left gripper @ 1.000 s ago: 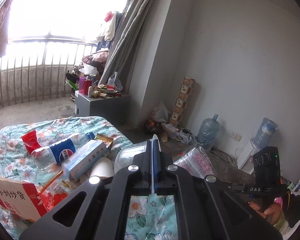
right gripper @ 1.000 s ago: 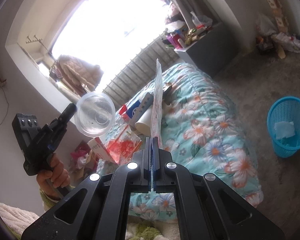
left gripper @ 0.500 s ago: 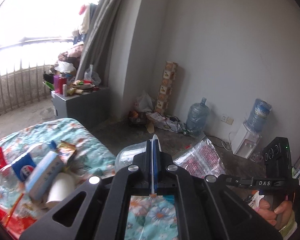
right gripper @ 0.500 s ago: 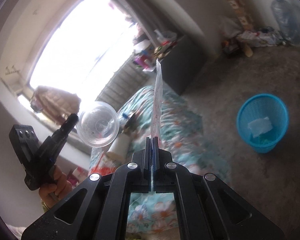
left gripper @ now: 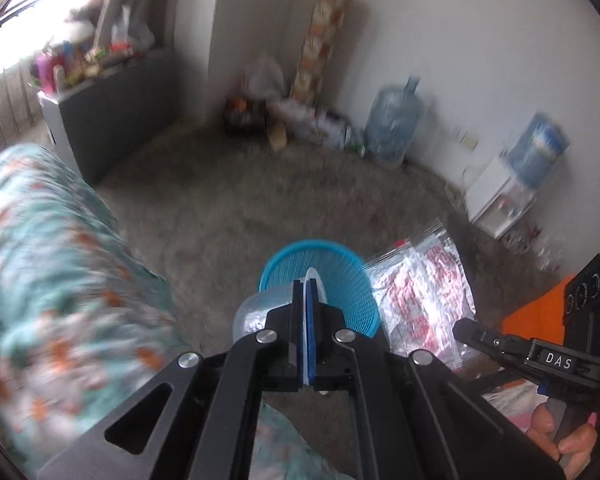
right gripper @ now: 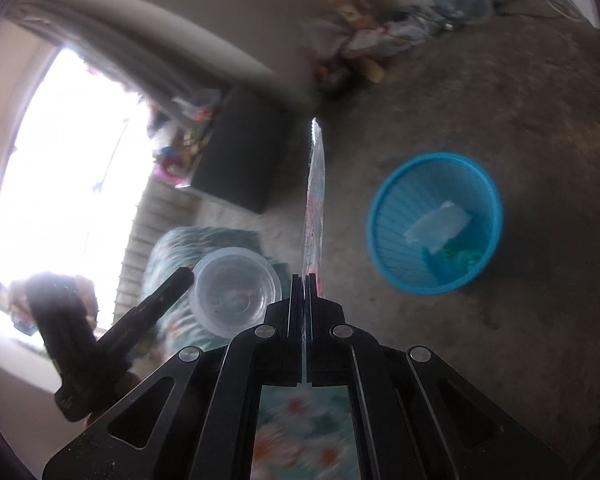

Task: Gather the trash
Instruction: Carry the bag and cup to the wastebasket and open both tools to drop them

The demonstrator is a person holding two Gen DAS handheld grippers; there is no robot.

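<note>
My left gripper (left gripper: 309, 294) is shut on the rim of a clear plastic cup (left gripper: 260, 312), which also shows in the right wrist view (right gripper: 236, 292). My right gripper (right gripper: 305, 284) is shut on a clear plastic bag with red print (right gripper: 315, 200), seen flat in the left wrist view (left gripper: 420, 300). A blue mesh waste basket (left gripper: 332, 280) stands on the floor just beyond the cup. In the right wrist view the basket (right gripper: 404, 264) holds a white scrap and lies to the right of the bag.
The floral bed cover (left gripper: 40, 280) is at left. A grey cabinet (left gripper: 112, 120) with clutter stands by the window. Water jugs (left gripper: 392, 128) and a white dispenser (left gripper: 500, 200) line the far wall. The floor is bare concrete.
Both grippers swung away from the bed toward the floor. The blue basket has come into the left wrist view and grown nearer in the right. Both still hold their items.
</note>
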